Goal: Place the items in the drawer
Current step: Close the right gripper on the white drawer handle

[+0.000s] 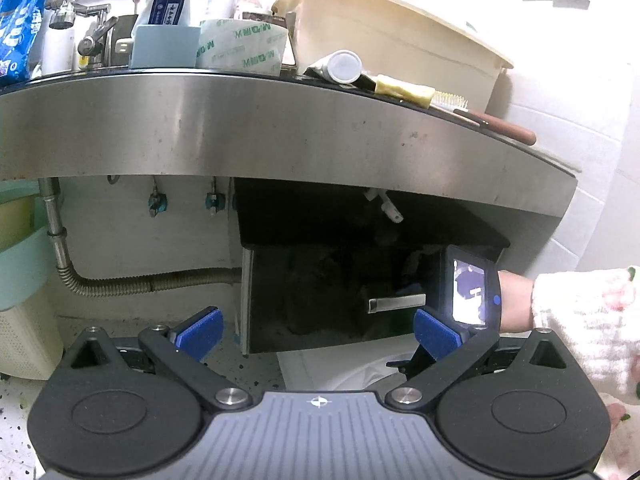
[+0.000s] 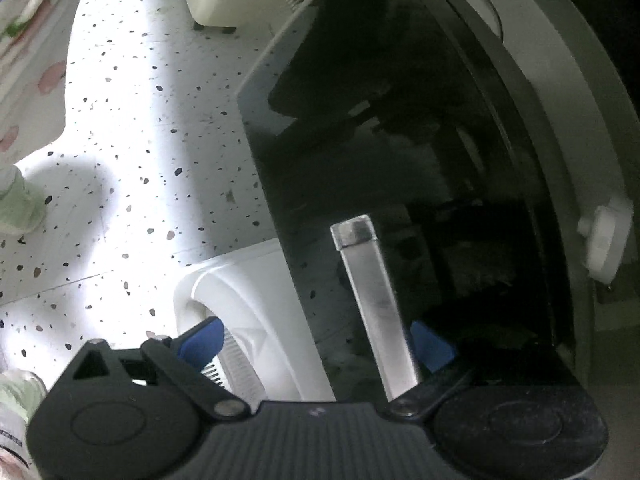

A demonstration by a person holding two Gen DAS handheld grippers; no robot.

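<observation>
while right hand-held gripper (image 2: 316,346) gapes | handle (image 2: 374,304) between fingers, untouched

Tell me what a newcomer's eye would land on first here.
The glossy black drawer front with its metal handle fills the right wrist view, the handle lying between the open right claw. In the left wrist view, a broad steel counter edge arcs above it, crowded on top with a tape roll and a cream tub.

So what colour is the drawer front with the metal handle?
Glossy black drawer front, with a silver metal handle; the right wrist view shows it best.
</observation>
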